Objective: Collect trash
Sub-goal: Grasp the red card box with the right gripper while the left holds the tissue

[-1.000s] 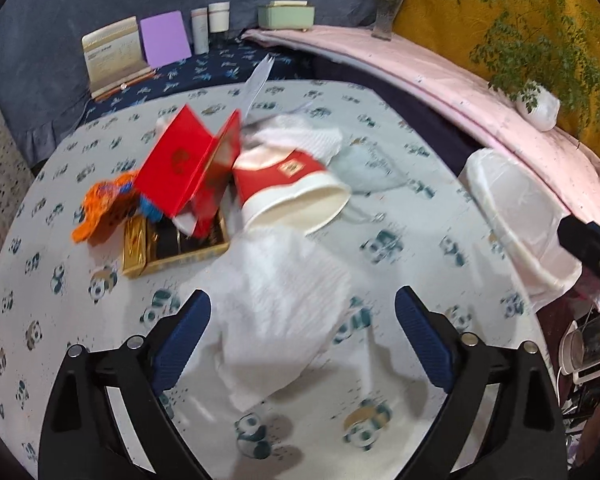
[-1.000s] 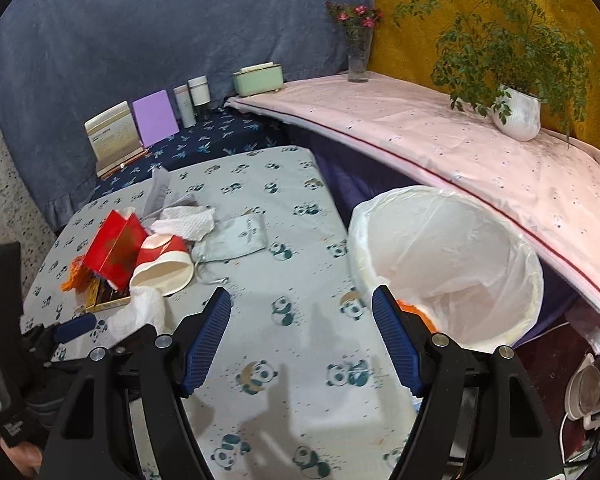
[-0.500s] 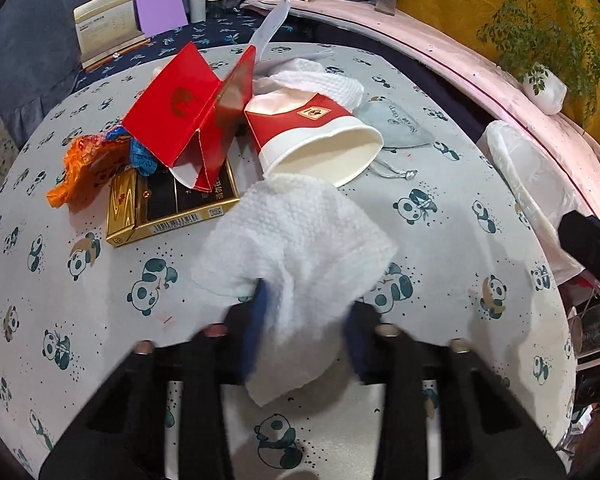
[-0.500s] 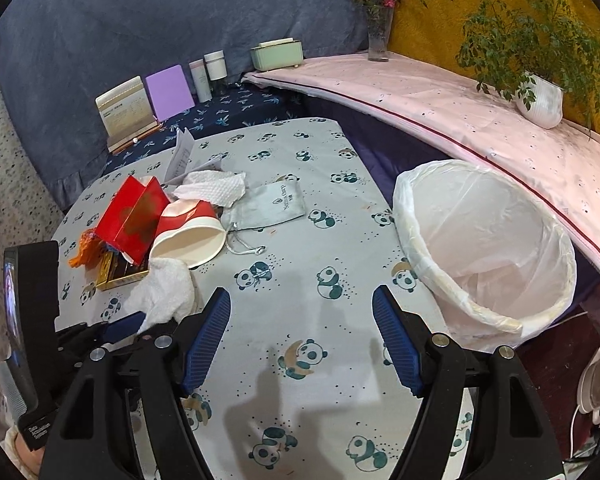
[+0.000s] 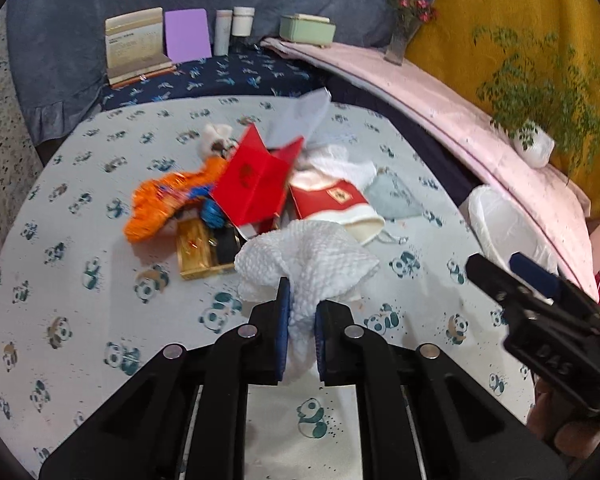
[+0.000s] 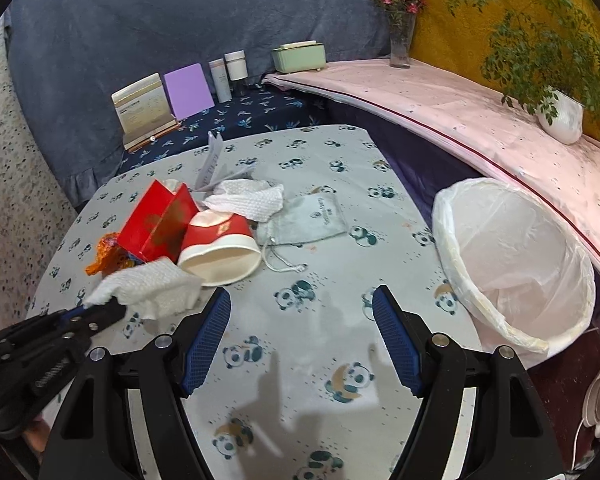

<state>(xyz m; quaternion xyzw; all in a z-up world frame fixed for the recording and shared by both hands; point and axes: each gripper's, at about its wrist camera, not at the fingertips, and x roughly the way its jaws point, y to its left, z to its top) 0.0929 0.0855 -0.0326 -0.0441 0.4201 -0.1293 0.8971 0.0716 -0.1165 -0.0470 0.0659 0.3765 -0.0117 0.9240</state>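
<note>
Table (image 6: 332,360) in panda cloth. White-lined bin (image 6: 516,264) at its right edge. Red paper cup (image 6: 220,248) tipped over (mouth forward) among wrappers. Left tool (image 5: 300,320) clamped on white tissue (image 5: 308,256), lifted. Right tool (image 6: 302,336) spread wide, empty.

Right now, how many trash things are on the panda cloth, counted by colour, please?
White: 2, held tissue and far tissue
Red: 2, cup and folded card
Orange: 1, wrapper
Gold: 1, box
Grey: 1, pouch
Total: 7
</note>
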